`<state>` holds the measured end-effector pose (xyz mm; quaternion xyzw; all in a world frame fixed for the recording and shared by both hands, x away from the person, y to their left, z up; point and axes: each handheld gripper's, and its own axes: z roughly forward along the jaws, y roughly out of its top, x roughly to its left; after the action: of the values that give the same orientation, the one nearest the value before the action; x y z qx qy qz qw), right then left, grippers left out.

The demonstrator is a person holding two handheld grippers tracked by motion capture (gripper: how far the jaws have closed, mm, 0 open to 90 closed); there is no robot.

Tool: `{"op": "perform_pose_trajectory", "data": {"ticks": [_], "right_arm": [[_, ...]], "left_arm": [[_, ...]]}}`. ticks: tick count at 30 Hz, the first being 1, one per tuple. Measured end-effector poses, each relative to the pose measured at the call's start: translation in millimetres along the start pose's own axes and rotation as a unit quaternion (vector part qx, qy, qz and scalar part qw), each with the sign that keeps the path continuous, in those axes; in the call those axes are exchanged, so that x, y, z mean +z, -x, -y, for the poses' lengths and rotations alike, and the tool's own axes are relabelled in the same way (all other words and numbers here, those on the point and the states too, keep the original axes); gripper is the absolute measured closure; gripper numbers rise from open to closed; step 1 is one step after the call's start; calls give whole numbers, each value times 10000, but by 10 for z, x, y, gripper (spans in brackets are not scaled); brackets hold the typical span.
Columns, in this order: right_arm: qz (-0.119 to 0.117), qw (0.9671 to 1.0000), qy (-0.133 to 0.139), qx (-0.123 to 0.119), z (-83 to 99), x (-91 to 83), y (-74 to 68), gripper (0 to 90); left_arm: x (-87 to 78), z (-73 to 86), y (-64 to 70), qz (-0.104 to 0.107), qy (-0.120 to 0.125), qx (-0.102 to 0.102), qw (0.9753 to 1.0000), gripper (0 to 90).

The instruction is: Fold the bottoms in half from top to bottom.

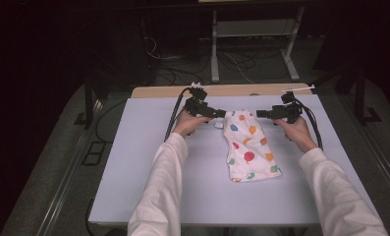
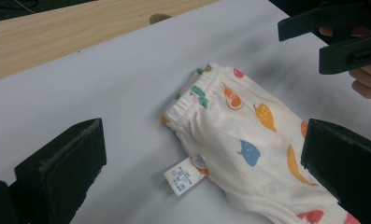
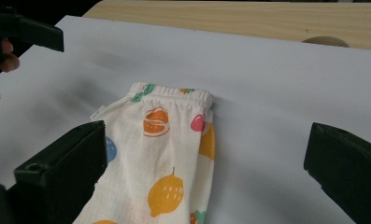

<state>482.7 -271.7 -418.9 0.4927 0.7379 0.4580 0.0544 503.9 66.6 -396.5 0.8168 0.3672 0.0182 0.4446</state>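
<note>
A folded pair of small white trousers with a fruit print lies on the white table top, its elastic waistband at the far end. A white label sticks out at the waistband's left side. My left gripper hovers just left of the waistband, jaws wide open around its corner in the left gripper view. On the other side my right gripper is open too, and the trousers lie between its jaws with the waistband ahead. Neither gripper holds anything.
A bare wooden strip runs along the table's far edge, with a round hole in it. Beyond stand a white metal frame and cables on the dark floor. White sleeves reach in from the near edge.
</note>
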Motion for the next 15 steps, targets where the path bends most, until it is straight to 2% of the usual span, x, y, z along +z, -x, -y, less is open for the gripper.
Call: {"op": "perform_pose_trajectory", "data": {"ticks": [7, 15], "right_arm": [[1, 10000, -95, -20, 3, 63, -36, 0], [34, 9996, -275, -71, 23, 147, -65, 0]], "left_arm": [[63, 49, -67, 36, -56, -182, 9998, 0], [233, 104, -94, 50, -130, -348, 9993, 0]]}}
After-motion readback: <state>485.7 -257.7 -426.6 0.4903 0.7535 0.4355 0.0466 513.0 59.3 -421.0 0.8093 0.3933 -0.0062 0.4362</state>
